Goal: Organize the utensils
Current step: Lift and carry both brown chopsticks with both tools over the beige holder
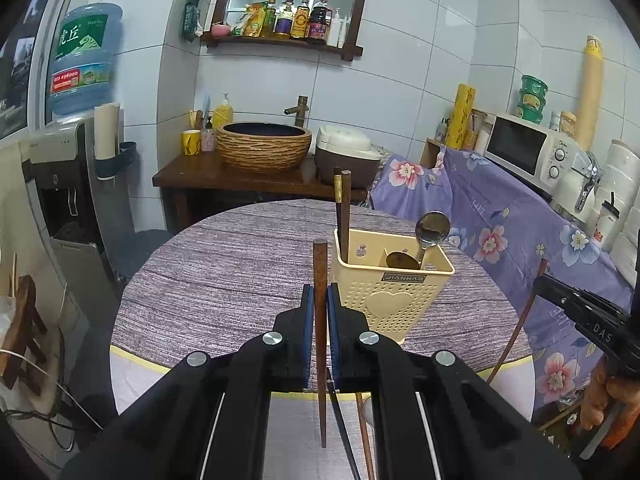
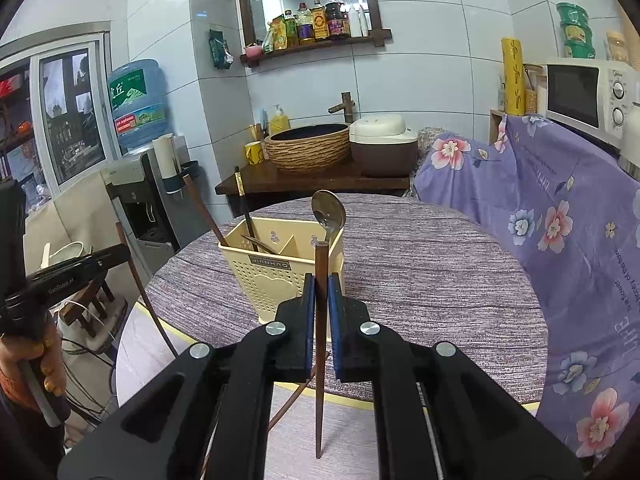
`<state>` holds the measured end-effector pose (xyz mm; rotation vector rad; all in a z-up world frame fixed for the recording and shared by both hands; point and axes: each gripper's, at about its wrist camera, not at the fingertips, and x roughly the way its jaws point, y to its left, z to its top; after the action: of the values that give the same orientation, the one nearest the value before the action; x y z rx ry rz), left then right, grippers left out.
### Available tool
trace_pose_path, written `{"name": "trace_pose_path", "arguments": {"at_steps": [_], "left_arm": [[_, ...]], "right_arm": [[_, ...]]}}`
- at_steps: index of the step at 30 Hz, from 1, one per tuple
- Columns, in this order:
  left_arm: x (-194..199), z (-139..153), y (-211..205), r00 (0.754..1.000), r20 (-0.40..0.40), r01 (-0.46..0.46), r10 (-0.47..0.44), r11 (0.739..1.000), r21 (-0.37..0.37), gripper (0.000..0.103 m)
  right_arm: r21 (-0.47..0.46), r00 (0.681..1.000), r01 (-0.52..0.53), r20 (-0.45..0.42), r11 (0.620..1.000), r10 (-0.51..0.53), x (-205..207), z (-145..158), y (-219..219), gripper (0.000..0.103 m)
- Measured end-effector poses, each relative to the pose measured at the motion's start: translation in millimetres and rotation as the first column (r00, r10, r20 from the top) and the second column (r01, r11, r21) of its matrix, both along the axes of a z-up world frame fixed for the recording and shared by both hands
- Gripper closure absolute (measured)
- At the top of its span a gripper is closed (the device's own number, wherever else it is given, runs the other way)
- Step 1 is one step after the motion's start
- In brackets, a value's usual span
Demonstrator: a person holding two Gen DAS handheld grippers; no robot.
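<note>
— Any writing on the cream utensil holder (image 1: pixel 394 296)?
— A dark plate reads "JIANHAO", upside down in both views.
— The water bottle (image 1: pixel 84 58)?
— Green label, large characters "虎丘".
— The hand-held grippers?
— The right hand-held gripper (image 1: pixel 600 330) shows "DAS"; the left hand-held gripper (image 2: pixel 76 274) shows "GenRobot.AI".
— The purple flowered cloth (image 2: pixel 560 216)?
— "LIFE", upside down.

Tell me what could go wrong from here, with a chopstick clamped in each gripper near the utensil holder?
1. The left gripper pinches its chopstick on a thin shaft; it could pivot or slip.
2. The right gripper holds its chopstick just in front of the spoon; it might catch the bowl.
3. The light utensil holder could tip if a chopstick strikes its rim.
</note>
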<state>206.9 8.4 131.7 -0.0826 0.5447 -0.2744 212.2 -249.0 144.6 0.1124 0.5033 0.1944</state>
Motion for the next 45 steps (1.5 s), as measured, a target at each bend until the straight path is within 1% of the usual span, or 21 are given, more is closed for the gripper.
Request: {"name": "trace_pose_path", "arguments": {"at_steps": [5, 7, 9, 12, 15, 18, 20, 22, 24, 26, 28, 30, 33, 37, 41, 43, 45], "left_arm": [[-3.1, 10.6, 0.4, 1.0, 0.012, 0.02, -0.02, 1.0, -0.018, 0.095], [-4.5, 17.8, 0.4, 0.999, 0.029, 0.029, -0.028, 0.999, -0.018, 0.095], [-5.6, 31.2, -1.3, 0.998, 0.057, 0.038, -0.037, 0.999, -0.016, 0.095], [-5.4, 60.5, -6.7, 0.993, 0.098, 0.069, -0.067, 0.997, -0.026, 0.095], [-2.5, 94.7, -15.5, 0.985, 0.146, 0.098, -0.093, 0.995, -0.029, 0.095], [4.2, 129.5, -25.1, 0.972, 0.223, 0.076, -0.068, 0.997, -0.027, 0.095], [13.6, 148.2, -32.5, 0.961, 0.273, 0.048, -0.036, 0.998, -0.035, 0.095], [27.7, 158.4, -40.5, 0.953, 0.302, 0.017, -0.003, 0.999, -0.043, 0.095], [39.7, 158.0, -47.2, 0.952, 0.306, -0.004, 0.02, 0.999, -0.052, 0.095], [51.8, 149.3, -53.0, 0.947, 0.316, -0.036, 0.051, 0.998, -0.053, 0.095], [63.5, 133.8, -58.3, 0.955, 0.29, -0.048, 0.062, 0.997, -0.054, 0.095], [72.5, 112.3, -61.9, 0.967, 0.247, -0.048, 0.059, 0.998, -0.052, 0.095], [77.6, 81.9, -68.4, 0.974, 0.217, -0.064, 0.067, 0.998, -0.021, 0.095], [80.5, 51.0, -71.7, 0.985, 0.166, -0.055, 0.056, 0.998, -0.008, 0.095], [80.7, 31.5, -74.4, 0.989, 0.142, -0.05, 0.046, 0.999, 0.022, 0.095], [80.1, 24.4, -77.0, 0.989, 0.142, -0.052, 0.045, 0.998, 0.044, 0.095], [80.6, 18.0, -78.3, 0.99, 0.137, -0.05, 0.042, 0.997, 0.06, 0.095]], "right_arm": [[0.012, 1.0, -0.01, 0.017, 1.0, 0.01, -3.1, 6.6, -5.6, 0.096], [0.014, 1.0, -0.014, 0.028, 1.0, 0.014, -3.8, 14.5, -6.9, 0.096], [0.001, 0.999, -0.017, 0.05, 1.0, 0.017, -3.3, 27.0, -5.6, 0.096], [-0.003, 0.996, -0.037, 0.086, 0.999, 0.037, 0.4, 55.9, -4.0, 0.096], [-0.026, 0.99, -0.055, 0.131, 0.998, 0.058, 7.2, 95.4, 1.2, 0.096], [-0.04, 0.98, -0.038, 0.193, 0.998, 0.045, 19.5, 136.8, 7.4, 0.096], [-0.023, 0.976, -0.028, 0.216, 0.999, 0.032, 29.1, 156.2, 9.7, 0.096], [-0.023, 0.971, -0.007, 0.238, 1.0, 0.012, 39.4, 168.3, 13.0, 0.096], [-0.022, 0.971, 0.017, 0.238, 1.0, -0.011, 50.8, 170.8, 14.7, 0.096], [-0.012, 0.975, 0.036, 0.221, 0.999, -0.032, 62.2, 161.0, 15.8, 0.095], [-0.003, 0.98, 0.046, 0.195, 0.999, -0.045, 72.3, 144.4, 16.5, 0.095], [-0.007, 0.984, 0.056, 0.171, 0.998, -0.054, 81.2, 124.7, 17.3, 0.095], [-0.017, 0.986, 0.067, 0.153, 0.998, -0.063, 88.7, 98.1, 19.5, 0.095], [-0.022, 0.992, 0.057, 0.116, 0.998, -0.054, 94.1, 66.5, 21.7, 0.095], [-0.015, 0.995, 0.048, 0.09, 0.999, -0.046, 97.7, 45.8, 23.7, 0.095], [-0.015, 0.996, 0.048, 0.077, 0.999, -0.046, 99.5, 37.1, 23.9, 0.095], [-0.016, 0.995, 0.053, 0.087, 0.998, -0.051, 98.7, 31.5, 23.3, 0.095]]}}
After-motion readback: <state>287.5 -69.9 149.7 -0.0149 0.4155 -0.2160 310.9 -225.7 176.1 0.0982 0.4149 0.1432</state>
